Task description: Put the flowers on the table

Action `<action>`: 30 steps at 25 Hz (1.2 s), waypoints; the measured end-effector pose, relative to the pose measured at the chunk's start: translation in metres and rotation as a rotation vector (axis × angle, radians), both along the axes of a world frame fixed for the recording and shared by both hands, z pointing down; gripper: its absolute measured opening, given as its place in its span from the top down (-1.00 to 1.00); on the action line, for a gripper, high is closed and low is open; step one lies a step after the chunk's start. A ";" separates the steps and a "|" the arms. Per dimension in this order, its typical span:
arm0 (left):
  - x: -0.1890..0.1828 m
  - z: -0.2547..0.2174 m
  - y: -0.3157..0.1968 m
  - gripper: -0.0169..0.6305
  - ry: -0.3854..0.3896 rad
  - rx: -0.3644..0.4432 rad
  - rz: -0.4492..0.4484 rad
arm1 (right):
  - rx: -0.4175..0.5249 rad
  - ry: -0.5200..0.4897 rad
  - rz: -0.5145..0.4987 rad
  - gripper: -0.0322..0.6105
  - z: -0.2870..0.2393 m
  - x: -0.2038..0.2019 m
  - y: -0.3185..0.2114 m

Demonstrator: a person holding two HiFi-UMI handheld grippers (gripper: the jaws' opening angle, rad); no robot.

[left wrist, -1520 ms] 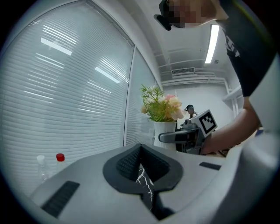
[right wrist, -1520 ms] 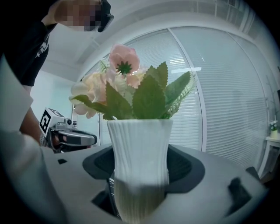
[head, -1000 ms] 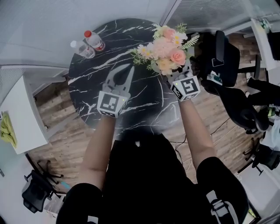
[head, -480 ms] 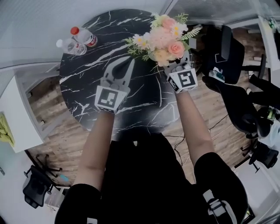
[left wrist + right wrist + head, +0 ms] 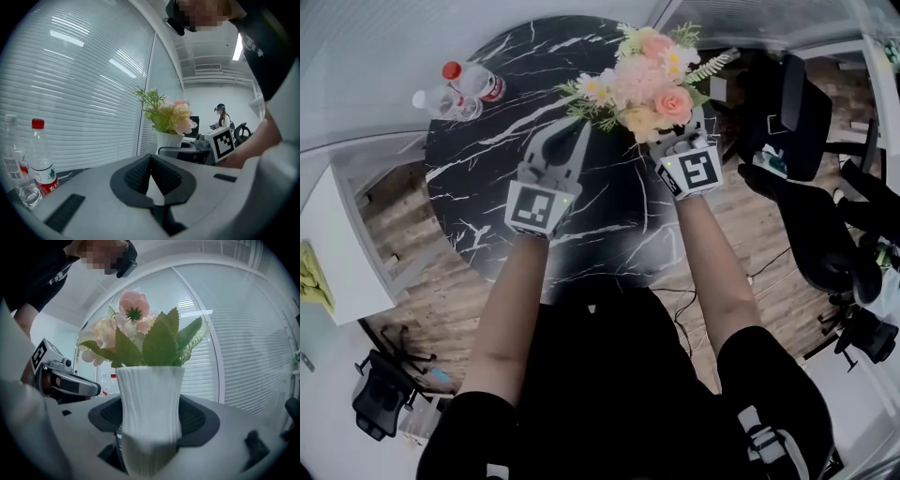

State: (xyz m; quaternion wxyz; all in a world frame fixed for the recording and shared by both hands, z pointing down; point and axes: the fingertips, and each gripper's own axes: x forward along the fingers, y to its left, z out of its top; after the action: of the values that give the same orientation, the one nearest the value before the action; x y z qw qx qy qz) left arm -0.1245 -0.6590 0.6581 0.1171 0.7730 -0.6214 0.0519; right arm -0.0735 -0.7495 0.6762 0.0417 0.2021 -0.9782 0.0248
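A bunch of pink, peach and white flowers (image 5: 647,82) with green sprigs stands in a ribbed white vase (image 5: 149,418). My right gripper (image 5: 676,142) is shut on the vase, which it holds upright over the far right part of the round black marble table (image 5: 609,220). The bunch hides the vase in the head view, so I cannot tell whether its base touches the table. My left gripper (image 5: 563,141) hovers over the table's middle, just left of the flowers. Its pads meet at the tips with nothing between them (image 5: 150,161). The left gripper view shows the flowers (image 5: 171,117) to its right.
Two plastic water bottles, one with a red cap (image 5: 476,81) and one clear (image 5: 441,101), stand at the table's far left. Black office chairs (image 5: 787,103) crowd the table's right side. A white cabinet (image 5: 337,244) stands at the left. Blinds cover the curved glass wall behind.
The right gripper and the flowers have shifted slightly farther across the table, and the left gripper has moved along beside them. Both grips are unchanged.
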 end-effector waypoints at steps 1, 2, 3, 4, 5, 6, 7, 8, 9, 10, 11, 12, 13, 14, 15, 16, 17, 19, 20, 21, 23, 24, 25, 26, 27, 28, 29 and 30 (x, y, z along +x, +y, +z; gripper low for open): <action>0.001 0.000 -0.001 0.91 0.003 -0.001 -0.001 | -0.002 0.002 -0.005 -0.17 0.000 0.000 0.000; 0.002 0.001 -0.003 0.91 0.005 -0.002 0.000 | -0.001 0.008 -0.012 -0.17 0.001 0.000 0.000; 0.004 0.000 -0.004 0.91 0.003 -0.004 0.003 | 0.003 0.016 -0.019 -0.17 0.001 0.001 0.000; 0.007 -0.001 -0.005 0.91 0.000 -0.007 0.006 | 0.008 0.026 -0.027 -0.17 0.001 0.001 0.001; 0.009 -0.002 -0.006 0.91 -0.006 -0.011 0.009 | 0.009 0.036 -0.035 -0.17 0.001 0.002 0.001; 0.012 -0.003 -0.007 0.91 -0.013 -0.015 0.013 | 0.005 0.045 -0.043 -0.17 0.002 0.002 0.002; 0.014 -0.004 -0.007 0.91 -0.019 -0.018 0.015 | -0.004 0.051 -0.050 -0.17 0.004 0.002 0.002; 0.017 -0.006 -0.006 0.91 -0.022 -0.022 0.016 | -0.016 0.055 -0.054 -0.17 0.005 0.003 0.003; 0.018 -0.007 -0.006 0.91 -0.023 -0.025 0.016 | -0.026 0.057 -0.055 -0.17 0.005 0.005 0.003; 0.020 -0.008 -0.005 0.91 -0.024 -0.029 0.016 | -0.033 0.059 -0.053 -0.17 0.005 0.007 0.003; 0.022 -0.010 -0.004 0.91 -0.027 -0.034 0.016 | -0.038 0.063 -0.050 -0.17 0.003 0.010 0.003; 0.024 -0.012 -0.003 0.91 -0.032 -0.038 0.017 | -0.041 0.067 -0.049 -0.17 0.002 0.014 0.004; 0.026 -0.014 -0.002 0.91 -0.039 -0.043 0.020 | -0.044 0.070 -0.048 -0.17 0.001 0.017 0.004; 0.028 -0.017 -0.001 0.91 -0.046 -0.047 0.022 | -0.046 0.071 -0.047 -0.17 0.000 0.021 0.004; 0.029 -0.020 0.000 0.91 -0.053 -0.051 0.024 | -0.049 0.071 -0.047 -0.17 -0.002 0.025 0.005; 0.031 -0.023 0.002 0.91 -0.058 -0.056 0.025 | -0.054 0.070 -0.046 -0.17 -0.004 0.029 0.006; 0.033 -0.026 0.005 0.91 -0.061 -0.061 0.024 | -0.058 0.068 -0.047 -0.17 -0.007 0.034 0.008; 0.035 -0.031 0.012 0.91 -0.062 -0.070 0.018 | -0.064 0.072 -0.052 -0.17 -0.011 0.043 0.015; 0.035 -0.033 0.016 0.91 -0.062 -0.073 0.014 | -0.066 0.079 -0.056 -0.17 -0.012 0.048 0.019; 0.035 -0.036 0.020 0.91 -0.064 -0.075 0.012 | -0.067 0.085 -0.058 -0.17 -0.014 0.053 0.023; 0.038 -0.043 0.027 0.91 -0.070 -0.074 0.016 | -0.077 0.087 -0.054 -0.17 -0.020 0.063 0.031; 0.040 -0.047 0.030 0.91 -0.072 -0.072 0.020 | -0.088 0.084 -0.049 -0.17 -0.023 0.069 0.036; 0.042 -0.049 0.034 0.91 -0.072 -0.070 0.024 | -0.098 0.081 -0.042 -0.17 -0.027 0.074 0.040; 0.045 -0.052 0.037 0.91 -0.069 -0.067 0.028 | -0.107 0.080 -0.035 -0.17 -0.031 0.079 0.045; 0.047 -0.054 0.042 0.91 -0.064 -0.065 0.034 | -0.117 0.081 -0.028 -0.17 -0.035 0.083 0.051; 0.050 -0.057 0.047 0.91 -0.060 -0.063 0.041 | -0.126 0.082 -0.022 -0.17 -0.039 0.087 0.057; 0.052 -0.060 0.053 0.91 -0.056 -0.062 0.049 | -0.136 0.081 -0.020 -0.17 -0.044 0.089 0.064; 0.054 -0.065 0.059 0.91 -0.053 -0.060 0.059 | -0.147 0.079 -0.022 -0.17 -0.050 0.091 0.072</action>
State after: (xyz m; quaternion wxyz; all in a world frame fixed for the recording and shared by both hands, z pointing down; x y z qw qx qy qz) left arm -0.0702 -0.5999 0.5932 0.1222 0.7855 -0.5994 0.0942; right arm 0.0176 -0.6774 0.6260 0.0952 0.1888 -0.9734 0.0882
